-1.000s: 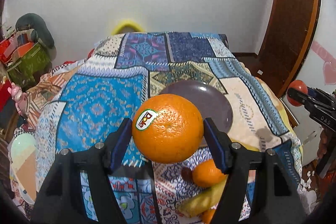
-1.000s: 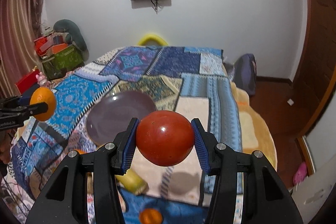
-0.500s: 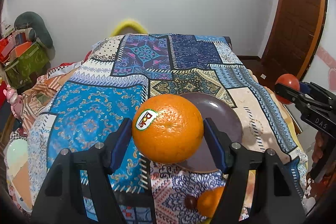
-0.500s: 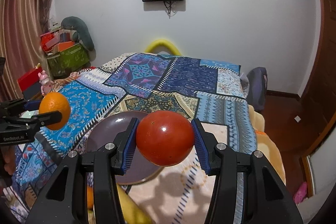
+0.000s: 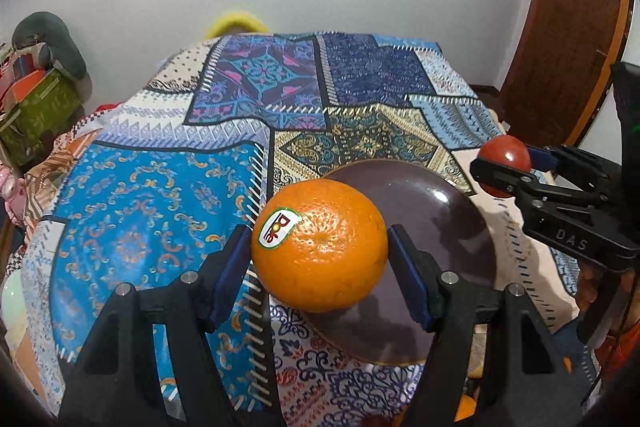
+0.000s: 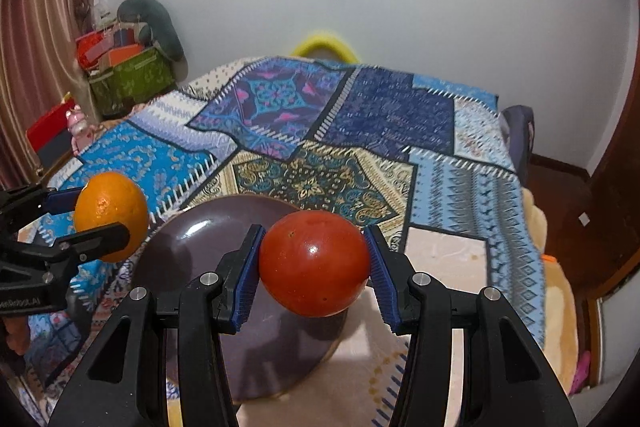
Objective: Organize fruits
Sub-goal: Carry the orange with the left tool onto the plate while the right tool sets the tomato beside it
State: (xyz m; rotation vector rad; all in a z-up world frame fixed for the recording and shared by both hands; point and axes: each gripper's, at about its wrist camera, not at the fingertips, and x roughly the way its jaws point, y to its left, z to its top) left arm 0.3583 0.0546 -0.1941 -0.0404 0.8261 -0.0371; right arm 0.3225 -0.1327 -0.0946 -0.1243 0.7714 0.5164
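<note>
My left gripper (image 5: 320,251) is shut on an orange (image 5: 320,245) with a sticker and holds it above the left rim of a dark purple plate (image 5: 436,227) on the patterned bedspread. My right gripper (image 6: 314,263) is shut on a red tomato (image 6: 314,263) above the plate's right part (image 6: 192,247). The right gripper with the tomato (image 5: 505,159) shows at the right of the left wrist view. The left gripper with the orange (image 6: 111,211) shows at the left of the right wrist view. The plate holds nothing.
The plate lies on a bed with a patchwork cover (image 5: 168,211). Part of another orange fruit (image 5: 464,409) lies near the bed's front edge. A green box with clutter (image 6: 128,79) stands at the left, a wooden door (image 5: 560,47) at the right.
Both grippers have moved forward and lower over the bed, closing in on the plate from either side. Each still holds its fruit.
</note>
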